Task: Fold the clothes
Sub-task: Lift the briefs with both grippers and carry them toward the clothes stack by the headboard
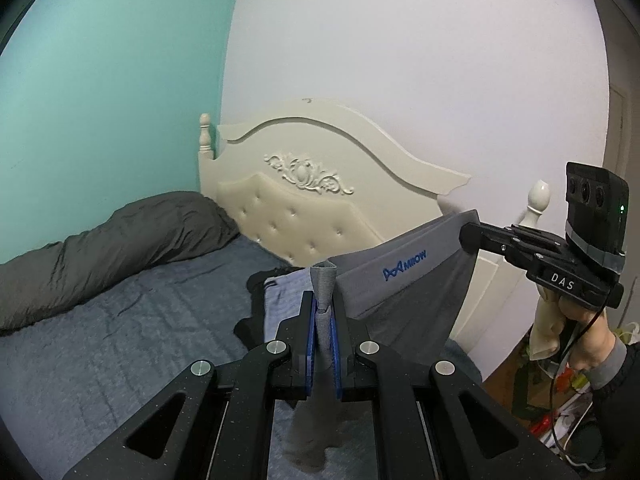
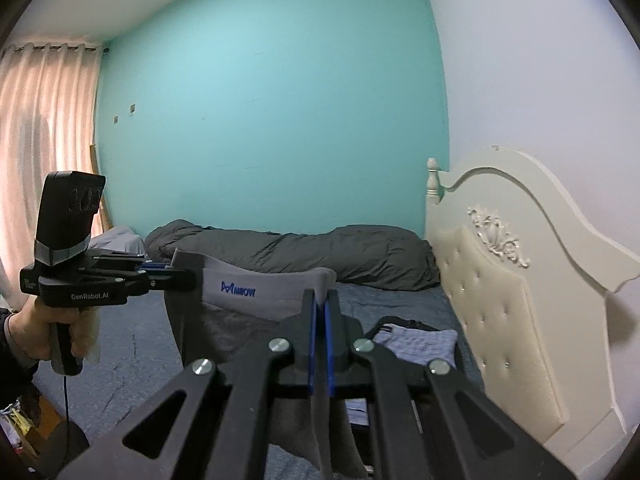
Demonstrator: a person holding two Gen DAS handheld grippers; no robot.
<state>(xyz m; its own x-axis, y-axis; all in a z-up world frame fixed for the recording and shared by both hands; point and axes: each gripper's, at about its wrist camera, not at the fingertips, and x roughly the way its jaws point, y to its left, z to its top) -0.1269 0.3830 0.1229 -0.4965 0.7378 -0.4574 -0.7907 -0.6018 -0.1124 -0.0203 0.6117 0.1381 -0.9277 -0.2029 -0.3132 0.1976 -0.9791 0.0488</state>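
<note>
A pair of grey underwear (image 1: 416, 300) with a light grey waistband and blue "MIIOW" lettering hangs stretched in the air above the bed. My left gripper (image 1: 325, 300) is shut on one end of the waistband. My right gripper (image 2: 321, 300) is shut on the other end; it also shows in the left wrist view (image 1: 468, 236) at the right. The left gripper shows in the right wrist view (image 2: 188, 278) at the left, pinching the waistband. The underwear also shows in the right wrist view (image 2: 240, 312), hanging between both grippers.
The bed has a blue-grey sheet (image 1: 132, 328), a rolled dark grey duvet (image 2: 288, 252) along the teal wall, and a cream tufted headboard (image 2: 512, 292). A folded light blue garment (image 2: 416, 344) lies on the sheet near the headboard. Clutter (image 1: 572, 396) sits on the floor beside the bed.
</note>
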